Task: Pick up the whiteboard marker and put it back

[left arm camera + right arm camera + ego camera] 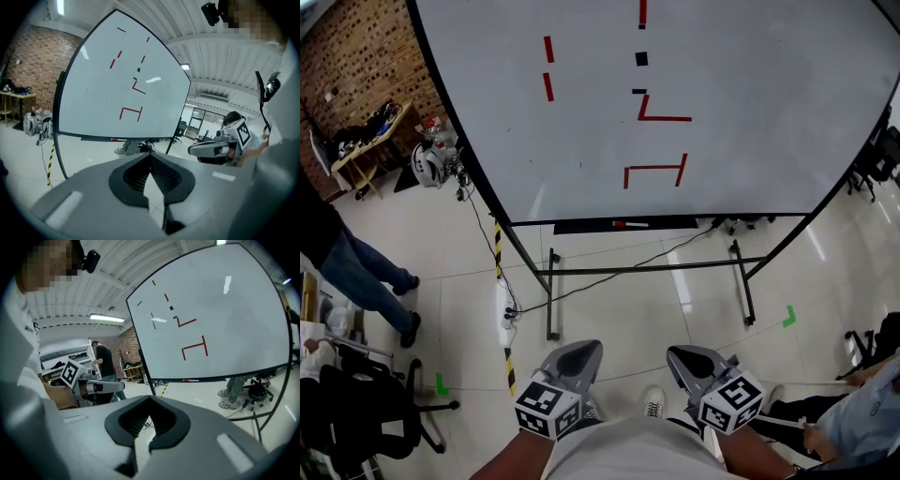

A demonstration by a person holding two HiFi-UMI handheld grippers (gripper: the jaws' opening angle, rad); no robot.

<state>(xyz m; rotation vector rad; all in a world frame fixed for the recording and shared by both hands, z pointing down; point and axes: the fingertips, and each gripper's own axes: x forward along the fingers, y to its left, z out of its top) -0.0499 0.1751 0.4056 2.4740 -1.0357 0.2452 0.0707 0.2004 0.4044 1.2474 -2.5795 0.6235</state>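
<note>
The whiteboard marker (628, 225), white with a red cap, lies on the tray along the bottom edge of the whiteboard (722, 150), which carries red and black marks. Low in the head view, well short of the board, my left gripper (584, 352) and right gripper (682, 356) are held side by side, both shut and empty. In the left gripper view the marker (114, 139) shows small on the tray above my shut left gripper (150, 155). In the right gripper view the marker (191, 380) lies far beyond my shut right gripper (150, 398).
The whiteboard stand's feet (551, 300) and a cable cross the tiled floor ahead. A power strip (505, 309) and yellow-black tape (498, 248) lie to the left. A person in jeans (356, 272) stands at left beside an office chair (375, 403). Another person (858, 417) sits at right.
</note>
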